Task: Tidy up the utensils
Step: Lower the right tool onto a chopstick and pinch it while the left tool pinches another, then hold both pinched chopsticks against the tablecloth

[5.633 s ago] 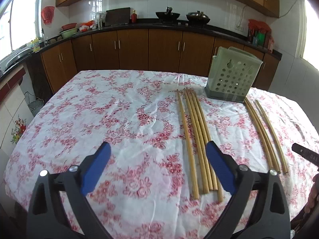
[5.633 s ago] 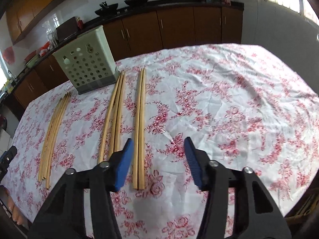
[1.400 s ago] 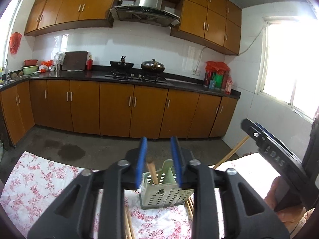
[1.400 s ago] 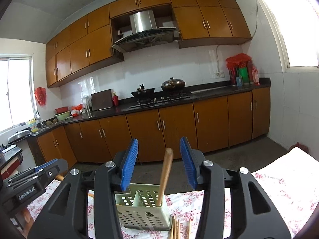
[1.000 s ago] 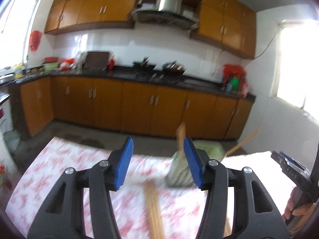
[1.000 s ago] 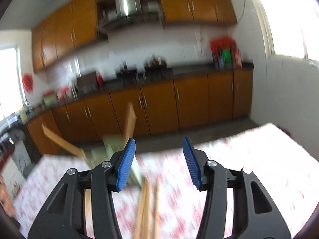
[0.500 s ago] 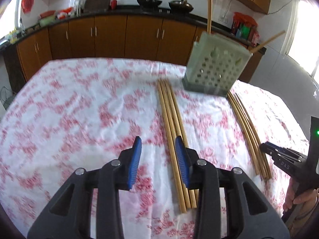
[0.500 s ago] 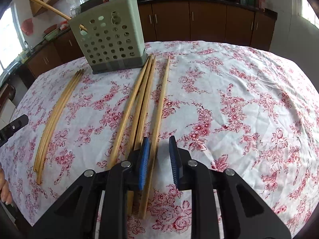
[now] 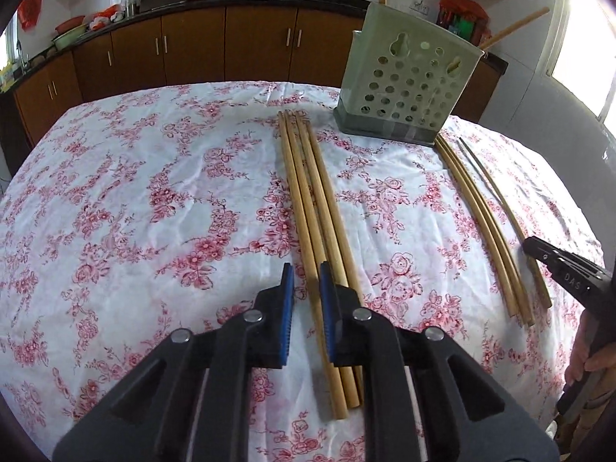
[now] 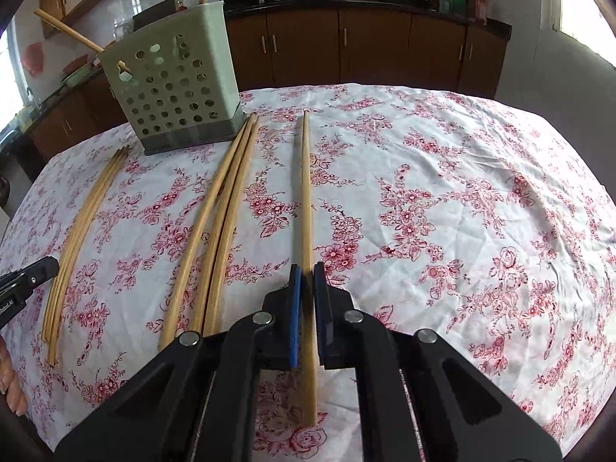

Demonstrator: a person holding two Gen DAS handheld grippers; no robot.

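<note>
Long wooden chopsticks lie on a floral tablecloth. My left gripper [image 9: 306, 281] is low over a bundle of chopsticks [image 9: 312, 208], its blue pads nearly closed around the leftmost stick without touching it. My right gripper [image 10: 307, 281] is shut on a single chopstick [image 10: 306, 192] that lies on the cloth. A pale green perforated holder [image 9: 408, 81] stands at the far side with two chopsticks sticking up in it; it also shows in the right wrist view [image 10: 173, 81].
A thinner group of chopsticks [image 9: 481, 219] lies right of the holder, beside the other gripper's tip [image 9: 558, 269]. In the right wrist view two more groups [image 10: 223, 208] [image 10: 81, 223] lie left of the gripped stick. Kitchen cabinets stand behind the table.
Both grippers have dropped to the table from the holder and narrowed. The right one has closed onto the single chopstick; the left one has closed in around the leftmost stick of its bundle.
</note>
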